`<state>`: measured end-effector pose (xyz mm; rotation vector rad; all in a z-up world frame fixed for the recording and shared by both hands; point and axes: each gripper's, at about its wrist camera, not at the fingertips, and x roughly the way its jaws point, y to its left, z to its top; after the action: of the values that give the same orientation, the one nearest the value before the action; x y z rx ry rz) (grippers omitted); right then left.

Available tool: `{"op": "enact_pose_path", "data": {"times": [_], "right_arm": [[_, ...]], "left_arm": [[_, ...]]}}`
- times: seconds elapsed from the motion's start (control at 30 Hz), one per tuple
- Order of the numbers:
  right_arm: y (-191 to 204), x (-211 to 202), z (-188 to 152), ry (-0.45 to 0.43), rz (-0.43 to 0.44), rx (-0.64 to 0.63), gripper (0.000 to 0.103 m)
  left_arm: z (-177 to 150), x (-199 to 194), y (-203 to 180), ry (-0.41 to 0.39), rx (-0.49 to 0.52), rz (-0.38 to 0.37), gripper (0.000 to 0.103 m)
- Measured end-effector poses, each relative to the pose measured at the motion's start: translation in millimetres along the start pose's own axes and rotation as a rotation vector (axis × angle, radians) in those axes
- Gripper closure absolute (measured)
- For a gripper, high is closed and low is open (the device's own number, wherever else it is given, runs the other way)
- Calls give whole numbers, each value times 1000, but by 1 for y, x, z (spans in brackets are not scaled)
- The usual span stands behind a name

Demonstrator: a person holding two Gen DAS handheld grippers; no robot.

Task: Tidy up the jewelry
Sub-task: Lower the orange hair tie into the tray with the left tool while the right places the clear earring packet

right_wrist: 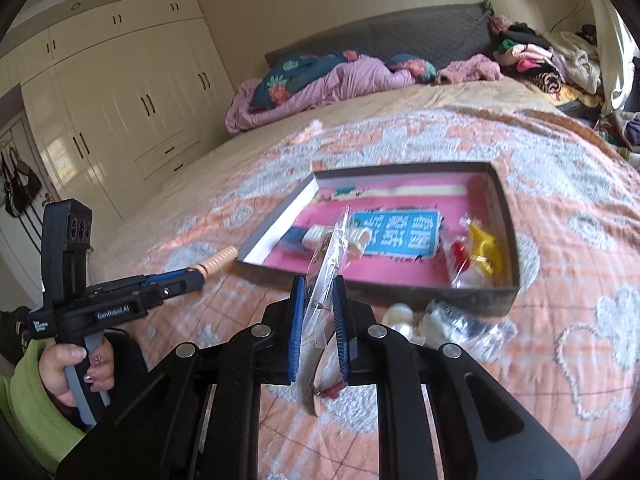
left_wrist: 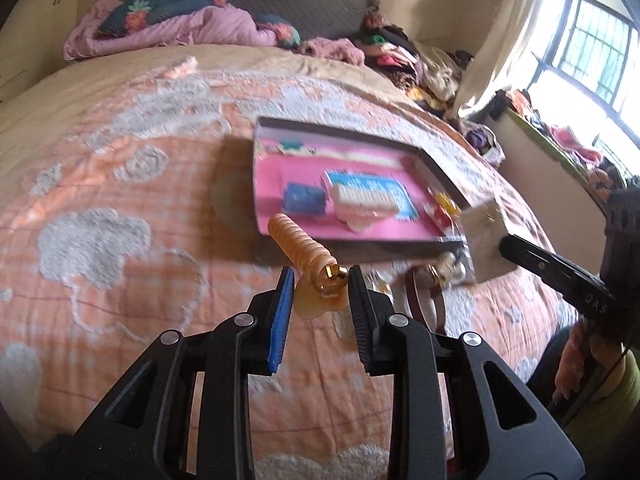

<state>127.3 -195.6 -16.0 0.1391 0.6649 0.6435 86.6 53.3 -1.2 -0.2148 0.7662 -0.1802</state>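
Peach beaded bracelet (left_wrist: 298, 240) sits gripped in my left tongs (left_wrist: 321, 280), just short of the pink-lined box (left_wrist: 348, 236) on the bed (left_wrist: 120, 184). My right tongs (right_wrist: 318, 304) pinch a clear packet (right_wrist: 328, 264) near it.

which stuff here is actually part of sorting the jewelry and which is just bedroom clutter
Part of the job:
- pink-lined box
- orange beaded bracelet, between the left gripper fingers
- clear packet in the right gripper
- bagged pieces beside the box

Just lying about:
- purple blanket
- floral pillow
- clothes pile
- wardrobe
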Motion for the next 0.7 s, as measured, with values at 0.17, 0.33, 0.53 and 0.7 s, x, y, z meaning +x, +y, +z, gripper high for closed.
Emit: {"op": "enact_pose_path", "data": {"times": [0.17,0.33,0.53,0.7], "right_arm": [[-8,-9,8,-38,-28,3,89],[-19,-15,15,-70,-54,17,89],[-34,-25,24,-110,-92,33,89],[-43,-31,33,-139,-120,35,89]], "left_arm": [[15,-2,8,-32,-32,2,83],[30,4,8,-53,-39,6,83],[48,14,-2,-71,-9,13,83],[61,23,-11,-77,8,10,83]]}}
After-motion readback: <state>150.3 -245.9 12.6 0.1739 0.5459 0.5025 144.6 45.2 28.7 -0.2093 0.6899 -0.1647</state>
